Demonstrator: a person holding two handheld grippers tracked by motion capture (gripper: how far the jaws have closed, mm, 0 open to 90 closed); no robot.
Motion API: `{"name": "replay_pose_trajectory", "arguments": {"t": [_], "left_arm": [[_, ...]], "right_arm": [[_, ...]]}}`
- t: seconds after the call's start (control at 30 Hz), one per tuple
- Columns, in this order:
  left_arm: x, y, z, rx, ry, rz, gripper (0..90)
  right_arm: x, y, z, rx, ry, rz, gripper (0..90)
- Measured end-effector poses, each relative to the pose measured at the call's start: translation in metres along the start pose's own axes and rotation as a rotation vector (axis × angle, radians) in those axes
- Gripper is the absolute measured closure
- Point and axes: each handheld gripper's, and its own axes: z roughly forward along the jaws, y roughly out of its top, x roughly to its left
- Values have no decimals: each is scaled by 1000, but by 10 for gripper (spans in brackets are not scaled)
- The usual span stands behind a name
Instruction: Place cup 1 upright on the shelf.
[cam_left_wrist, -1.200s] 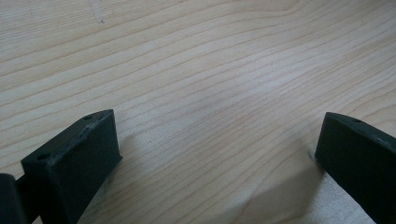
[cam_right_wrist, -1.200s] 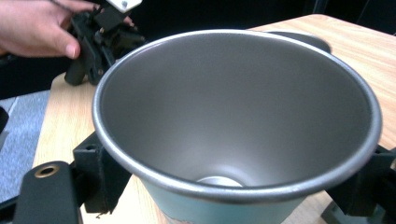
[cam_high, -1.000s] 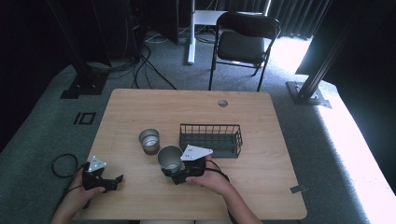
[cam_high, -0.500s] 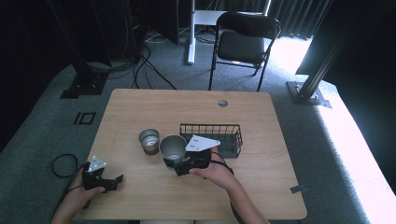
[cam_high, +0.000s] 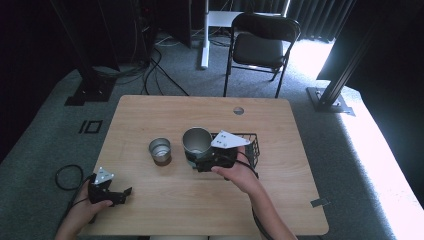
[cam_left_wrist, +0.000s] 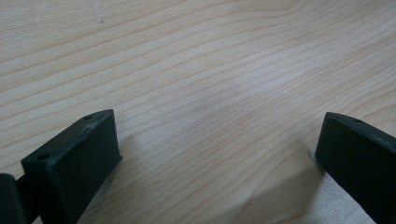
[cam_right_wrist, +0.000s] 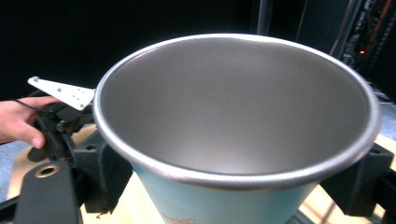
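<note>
My right gripper (cam_high: 196, 162) is shut on the lower wall of a large steel cup with a pale blue outside (cam_high: 196, 142), which it holds upright above the table, against the left end of a black wire basket (cam_high: 251, 145). The right gripper view looks into the cup's empty bowl (cam_right_wrist: 233, 116), with a black jaw on each side. A smaller steel cup (cam_high: 160, 150) stands on the wood to the left. My left gripper (cam_high: 124, 193) rests at the table's front left corner; its jaws stand wide apart over bare wood (cam_left_wrist: 219, 140).
The wooden table (cam_high: 150, 110) has a round cable hole (cam_high: 238, 110) near its far edge. A black folding chair (cam_high: 260, 45) stands behind it. Cables and stand bases lie on the grey floor. The other hand and its gripper (cam_right_wrist: 56, 121) appear behind the cup.
My right gripper has lifted the large cup and carried it away from the person and slightly right, up against the basket. The left gripper has stayed put.
</note>
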Motion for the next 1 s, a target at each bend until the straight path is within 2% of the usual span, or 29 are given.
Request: {"name": "replay_pose_trajectory", "arguments": {"t": [0.3, 0.33, 0.47, 0.83, 0.9, 0.93, 1.0], "left_arm": [[0, 0, 0, 0, 0, 1, 3], [0, 0, 0, 0, 0, 1, 3], [0, 0, 0, -2, 1, 0, 3], [0, 0, 0, 0, 1, 2, 3], [0, 0, 0, 0, 1, 2, 3], [0, 0, 0, 0, 1, 2, 3], [0, 0, 0, 0, 1, 2, 3]], "right_arm": [[-19, 2, -8, -16, -126, 17, 147], [-22, 1, -9, -19, -153, 24, 147], [-32, -1, -13, -15, -209, 37, 147], [-58, -10, -27, -22, -401, 84, 147], [-60, -11, -28, -19, -411, 86, 147], [-65, -14, -30, -23, -441, 99, 147], [-67, -16, -31, -19, -449, 105, 147]]}}
